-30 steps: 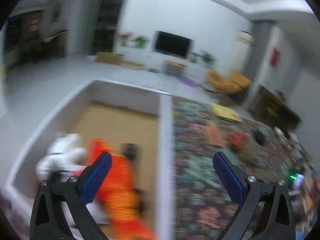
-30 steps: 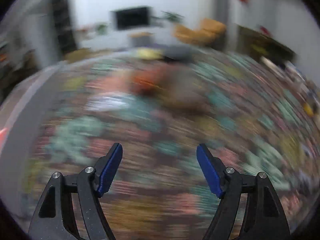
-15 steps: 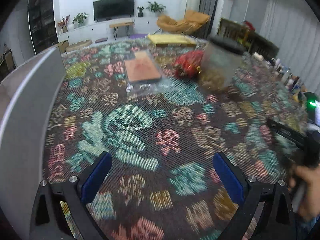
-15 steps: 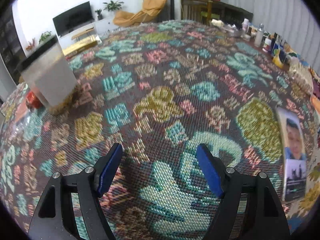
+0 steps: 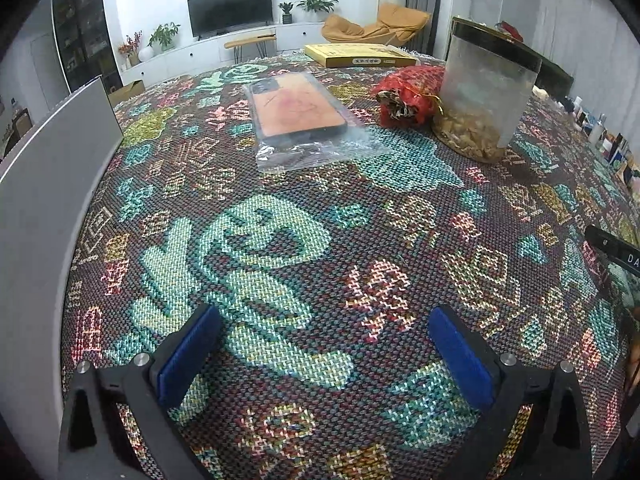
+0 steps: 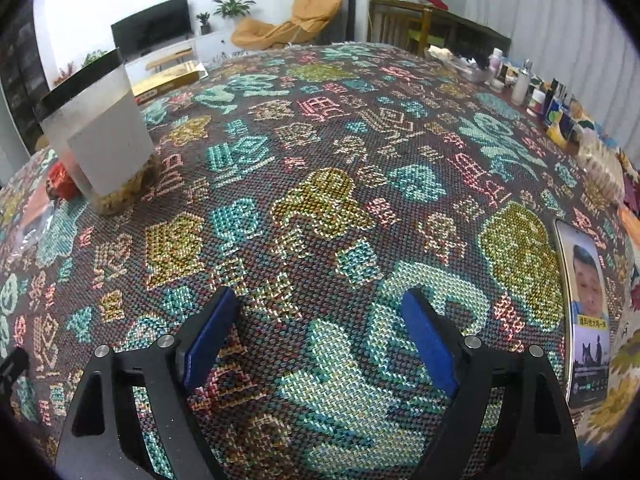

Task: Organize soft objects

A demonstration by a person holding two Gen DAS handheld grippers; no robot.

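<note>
Two grippers of mine hang over the woven, patterned cloth [image 5: 360,208]: the left gripper [image 5: 324,344] stands wide with nothing between its blue pads, the right gripper [image 6: 316,332] is opening, also empty. One crinkly red pouch [image 5: 408,96] lies beside one frosted round jar [image 5: 484,84], just past one flat bagged slab [image 5: 300,108]. A grey bin wall [image 5: 44,200] edges my left; bare cloth lies ahead.
</note>
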